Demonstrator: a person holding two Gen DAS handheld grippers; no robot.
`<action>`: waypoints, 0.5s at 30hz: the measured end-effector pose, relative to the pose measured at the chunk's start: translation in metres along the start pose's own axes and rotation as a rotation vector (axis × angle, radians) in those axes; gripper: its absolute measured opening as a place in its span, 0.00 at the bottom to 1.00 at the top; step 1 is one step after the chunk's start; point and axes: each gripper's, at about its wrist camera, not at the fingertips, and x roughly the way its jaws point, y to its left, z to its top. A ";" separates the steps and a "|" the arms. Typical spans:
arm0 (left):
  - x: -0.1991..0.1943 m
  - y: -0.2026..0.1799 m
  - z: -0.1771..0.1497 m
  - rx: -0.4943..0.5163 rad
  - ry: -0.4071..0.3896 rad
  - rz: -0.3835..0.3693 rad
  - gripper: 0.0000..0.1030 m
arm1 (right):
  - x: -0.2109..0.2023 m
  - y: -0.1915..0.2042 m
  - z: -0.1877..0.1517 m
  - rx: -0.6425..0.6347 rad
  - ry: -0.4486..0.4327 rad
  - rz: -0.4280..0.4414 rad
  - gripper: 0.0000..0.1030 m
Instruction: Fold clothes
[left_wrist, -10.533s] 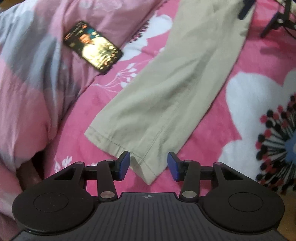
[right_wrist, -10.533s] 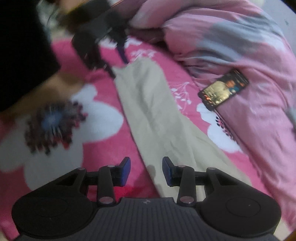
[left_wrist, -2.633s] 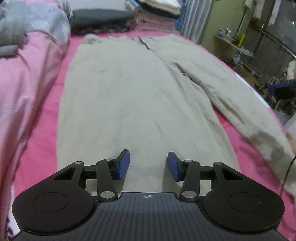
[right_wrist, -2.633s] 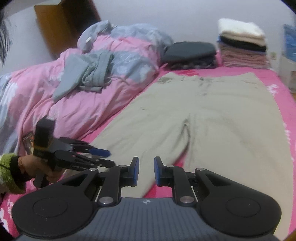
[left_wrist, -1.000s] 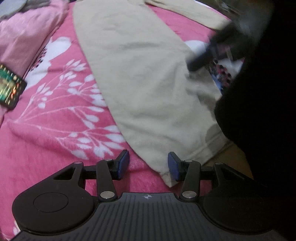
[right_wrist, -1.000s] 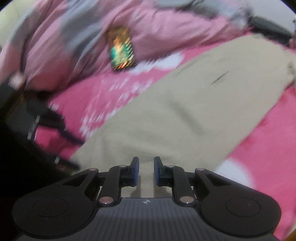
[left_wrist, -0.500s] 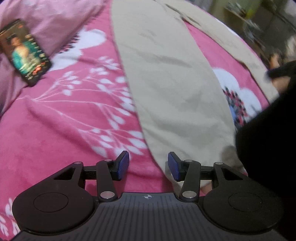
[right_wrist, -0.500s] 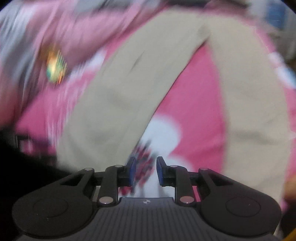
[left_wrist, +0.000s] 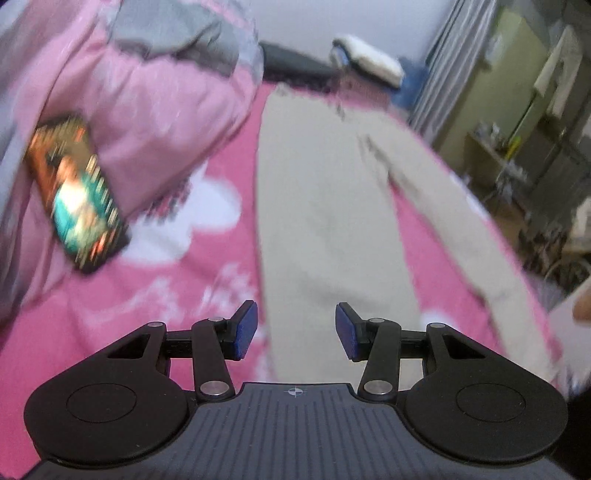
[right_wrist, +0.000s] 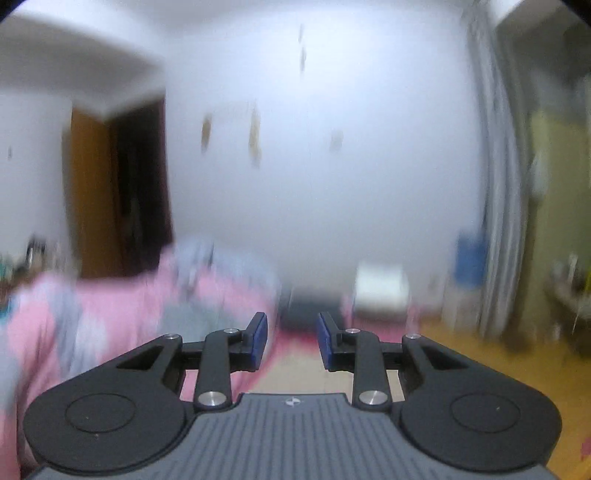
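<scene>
Beige trousers lie flat on the pink bed, both legs spread ahead of my left hand-held gripper, waist at the far end. Left gripper: jaws apart, nothing between them, near leg running under and beyond the tips. A second ago it looked down at the hem; now it looks along the whole leg. Right hand-held gripper: jaws have just been opening, empty, now aimed at the far wall, blurred; trousers barely in its view. Phone left of my left gripper, against the quilt. Judgement: nothing held, no fold begun; I am re-surveying before choosing a grasp.
</scene>
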 end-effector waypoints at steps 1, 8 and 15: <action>0.000 -0.007 0.014 0.011 -0.020 -0.004 0.45 | -0.014 -0.009 0.016 0.004 -0.080 -0.010 0.30; 0.001 -0.078 0.102 0.139 -0.104 -0.110 0.45 | -0.074 -0.084 0.031 0.093 -0.365 -0.111 0.30; 0.043 -0.156 0.118 0.389 -0.067 -0.177 0.47 | -0.020 -0.164 -0.067 0.078 -0.186 -0.199 0.30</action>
